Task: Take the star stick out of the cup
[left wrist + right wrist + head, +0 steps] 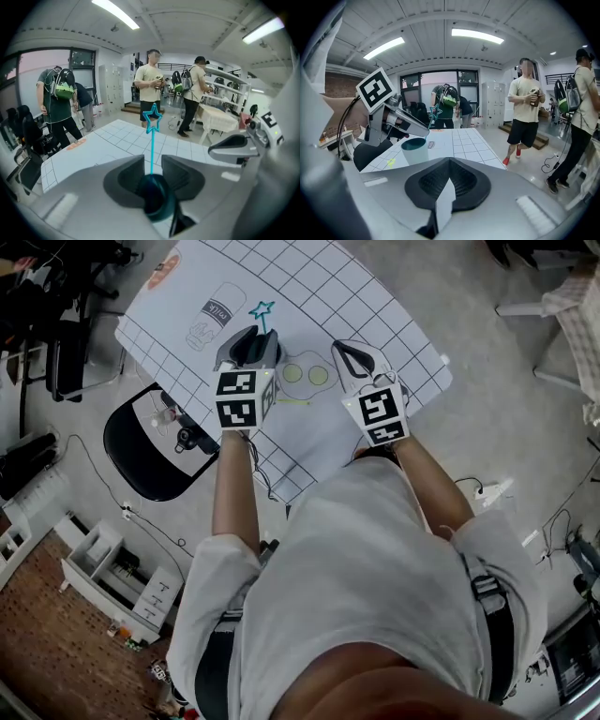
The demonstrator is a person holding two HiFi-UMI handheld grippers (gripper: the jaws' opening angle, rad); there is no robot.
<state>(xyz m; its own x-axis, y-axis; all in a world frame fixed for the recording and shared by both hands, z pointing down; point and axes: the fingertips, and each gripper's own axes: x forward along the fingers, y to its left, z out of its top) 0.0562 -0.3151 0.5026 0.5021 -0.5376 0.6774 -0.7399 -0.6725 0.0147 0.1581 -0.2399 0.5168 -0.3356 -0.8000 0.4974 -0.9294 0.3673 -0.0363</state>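
While left gripper (152, 161) clamps teal-lined cup (155, 199) between narrow-set jaws, star stick (152, 140) stands upright in cup, blue outline star topping it above jaw tips. Right gripper (450, 161) hangs near, at person's right, over white grid-printed table (328, 287), jaws pressed together, nothing between them. Right gripper view: cup (414, 150) sits under left gripper's finger. Head view: star pokes out beyond left gripper, cup itself hidden. Black chair (141, 456) beside table. People stand in background.
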